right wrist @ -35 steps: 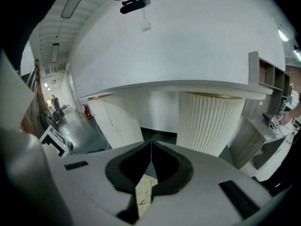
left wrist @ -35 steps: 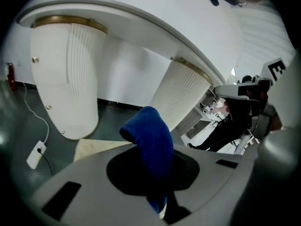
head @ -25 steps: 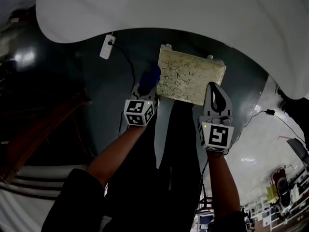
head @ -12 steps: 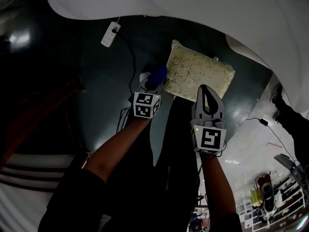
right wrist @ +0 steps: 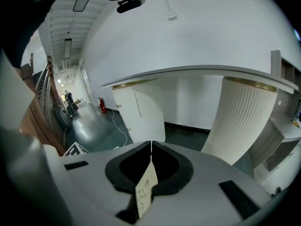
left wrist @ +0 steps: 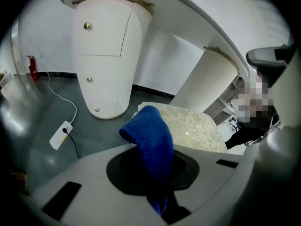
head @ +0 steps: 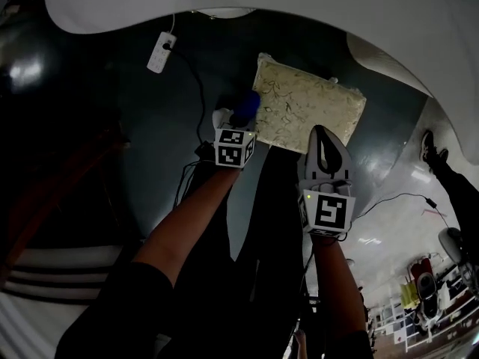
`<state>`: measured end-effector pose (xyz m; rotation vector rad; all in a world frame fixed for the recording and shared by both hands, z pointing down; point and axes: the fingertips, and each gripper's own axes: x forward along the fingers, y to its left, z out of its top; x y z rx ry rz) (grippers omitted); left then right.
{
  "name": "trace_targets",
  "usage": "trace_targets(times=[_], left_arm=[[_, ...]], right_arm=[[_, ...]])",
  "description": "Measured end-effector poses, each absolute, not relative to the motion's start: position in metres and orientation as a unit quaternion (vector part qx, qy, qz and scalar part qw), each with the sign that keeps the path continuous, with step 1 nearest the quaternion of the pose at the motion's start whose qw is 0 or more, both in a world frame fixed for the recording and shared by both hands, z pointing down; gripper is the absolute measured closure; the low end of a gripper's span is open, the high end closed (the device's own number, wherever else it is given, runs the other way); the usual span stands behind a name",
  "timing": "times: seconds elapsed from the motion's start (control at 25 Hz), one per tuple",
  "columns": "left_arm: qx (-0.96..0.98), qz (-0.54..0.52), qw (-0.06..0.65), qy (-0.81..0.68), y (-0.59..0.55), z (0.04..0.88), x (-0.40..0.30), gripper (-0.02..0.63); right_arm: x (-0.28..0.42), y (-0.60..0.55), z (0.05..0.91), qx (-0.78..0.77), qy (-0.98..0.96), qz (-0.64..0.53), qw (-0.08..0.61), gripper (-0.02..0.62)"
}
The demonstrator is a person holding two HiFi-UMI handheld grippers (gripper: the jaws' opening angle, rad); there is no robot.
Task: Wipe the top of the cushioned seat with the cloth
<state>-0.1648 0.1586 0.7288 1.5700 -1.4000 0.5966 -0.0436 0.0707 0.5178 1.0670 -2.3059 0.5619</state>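
- Left gripper (head: 236, 126): jaws clamped on the blue cloth (left wrist: 151, 138). A fold juts past the tips, which gives me a soft pad to wipe with.
- Cushioned seat (head: 308, 111): on the dark floor, at 1 o'clock from that gripper. The cloth sits at the seat's 9 o'clock edge; contact unclear. I judge the wipe starts there.
- Right gripper (head: 320, 133): jaws drawn together, gripping nothing I can make out. Only a sliver of seat fabric shows in the slot. It sits at the seat's 6 o'clock edge, probably out of the cloth's way.
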Motion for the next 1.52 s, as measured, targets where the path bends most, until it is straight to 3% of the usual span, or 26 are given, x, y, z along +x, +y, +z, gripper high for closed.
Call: trace_targets(times=[0.32,0.68,1.52], left_arm=[[0.662,0.288,0.423,-0.548,0.156,0.737,-0.149,0.557],[0.635,0.287,0.433,-0.572,0.158,0.738,-0.146,0.555],[0.597,0.316,0.413,-0.610,0.160,0.735,-0.123,0.555]], right_arm=[[-0.006,0.078,0.525,0.436,-0.829,0.235,0.261,0.557],[-0.015,0.081,0.532,0.409,-0.842,0.253,0.243,0.557],[0.053,0.078,0.538,0.430,-0.828,0.270,0.237,0.557]])
